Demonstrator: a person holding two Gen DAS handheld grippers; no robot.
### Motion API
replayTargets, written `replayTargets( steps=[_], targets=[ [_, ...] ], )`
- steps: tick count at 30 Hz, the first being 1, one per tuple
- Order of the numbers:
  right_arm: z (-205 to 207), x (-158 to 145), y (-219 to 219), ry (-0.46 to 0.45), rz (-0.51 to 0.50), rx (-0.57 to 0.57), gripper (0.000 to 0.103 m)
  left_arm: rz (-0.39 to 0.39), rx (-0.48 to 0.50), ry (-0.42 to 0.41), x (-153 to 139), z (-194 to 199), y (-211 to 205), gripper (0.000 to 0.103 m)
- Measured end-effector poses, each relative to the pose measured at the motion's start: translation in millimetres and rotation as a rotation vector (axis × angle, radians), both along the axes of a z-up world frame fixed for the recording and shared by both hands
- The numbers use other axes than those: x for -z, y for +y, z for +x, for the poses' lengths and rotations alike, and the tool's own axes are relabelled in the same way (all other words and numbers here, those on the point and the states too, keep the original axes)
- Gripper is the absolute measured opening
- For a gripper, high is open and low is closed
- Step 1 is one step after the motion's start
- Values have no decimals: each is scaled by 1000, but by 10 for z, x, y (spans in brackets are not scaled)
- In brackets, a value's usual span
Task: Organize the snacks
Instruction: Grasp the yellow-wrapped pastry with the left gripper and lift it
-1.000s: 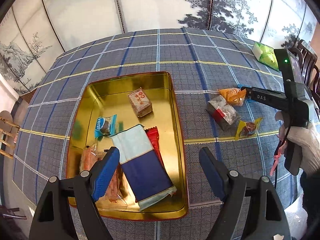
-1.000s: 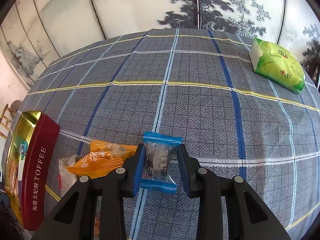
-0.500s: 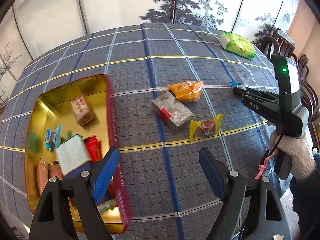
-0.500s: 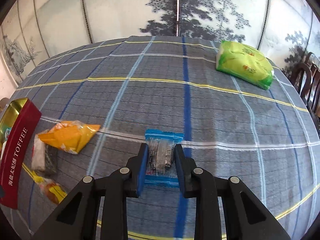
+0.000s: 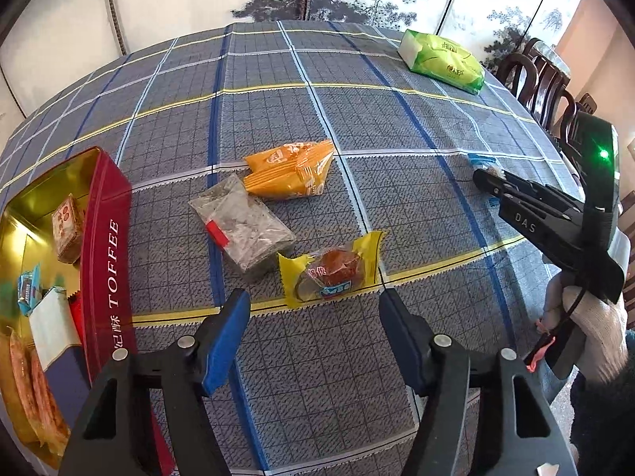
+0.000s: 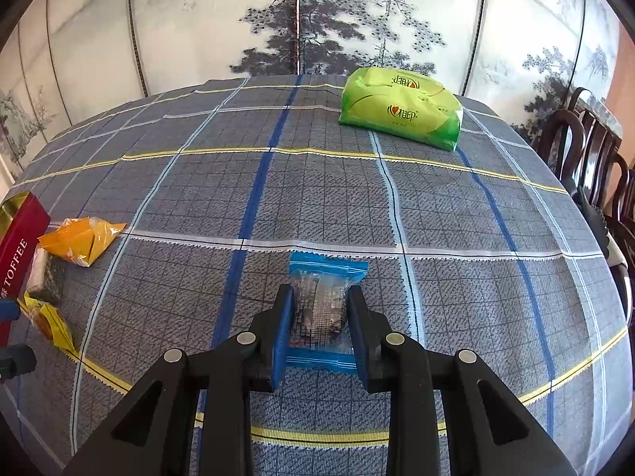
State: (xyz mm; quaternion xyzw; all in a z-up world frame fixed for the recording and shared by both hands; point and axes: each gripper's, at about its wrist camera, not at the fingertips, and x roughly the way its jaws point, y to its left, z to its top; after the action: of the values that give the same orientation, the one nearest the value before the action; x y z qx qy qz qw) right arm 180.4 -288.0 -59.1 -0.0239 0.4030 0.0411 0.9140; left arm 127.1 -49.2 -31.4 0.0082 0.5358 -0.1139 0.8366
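Note:
My left gripper (image 5: 313,317) is open and empty, just in front of a yellow-wrapped snack (image 5: 331,271). Beyond it lie a clear-wrapped grey bar (image 5: 242,226) and an orange packet (image 5: 289,170). The red and gold TOFFEE tin (image 5: 107,246) sits at the left with several snacks inside. My right gripper (image 6: 321,321) is shut on a blue-edged clear snack packet (image 6: 325,301) over the tablecloth; it also shows in the left wrist view (image 5: 482,176) at the right. The orange packet (image 6: 79,238), the grey bar (image 6: 47,277) and the tin (image 6: 20,246) show at the left of the right wrist view.
A green tissue pack (image 6: 401,113) lies at the far side of the checked tablecloth (image 6: 317,190); it also shows in the left wrist view (image 5: 440,59). Dark wooden chairs (image 6: 587,158) stand at the right edge. A painted folding screen stands behind the table.
My left gripper has swung right, from over the tin to in front of the loose snacks. My right gripper has moved right with the blue packet held in it.

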Motion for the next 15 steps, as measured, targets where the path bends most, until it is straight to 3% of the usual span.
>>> replayTargets(
  steps=[15],
  targets=[
    [0, 5, -5, 1, 9, 0, 30, -31, -5, 24, 136, 218, -140, 39]
  ],
)
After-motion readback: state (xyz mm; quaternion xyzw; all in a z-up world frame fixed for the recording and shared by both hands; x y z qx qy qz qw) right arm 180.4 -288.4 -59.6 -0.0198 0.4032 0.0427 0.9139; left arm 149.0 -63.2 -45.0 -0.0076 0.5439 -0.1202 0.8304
